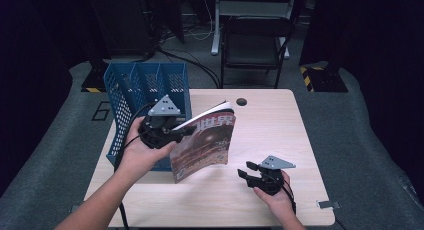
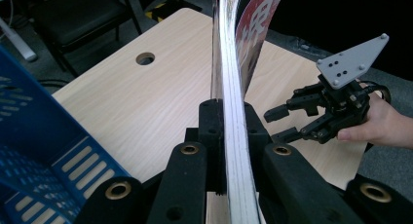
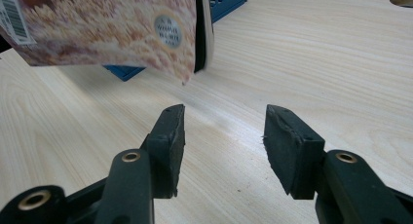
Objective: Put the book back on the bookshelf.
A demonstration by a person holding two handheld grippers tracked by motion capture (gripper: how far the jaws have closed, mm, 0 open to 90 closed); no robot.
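A magazine (image 1: 205,145) with a reddish-brown cover and white characters hangs upright above the table, just right of the blue rack. My left gripper (image 1: 187,131) is shut on its upper left edge; in the left gripper view the page block (image 2: 231,87) runs straight up between the jaws of my left gripper (image 2: 228,117). My right gripper (image 1: 245,170) sits low over the table's front right, open, with nothing between its fingers. The right gripper view has the magazine's lower corner (image 3: 107,24) hanging above and beyond my right gripper (image 3: 224,136). The left gripper view also catches the right gripper (image 2: 277,122), open.
A blue mesh file rack (image 1: 145,85) with several slots stands on the left part of the wooden table (image 1: 270,125). A round cable hole (image 1: 242,101) lies near the far edge. Behind the table stands a black chair (image 1: 255,40).
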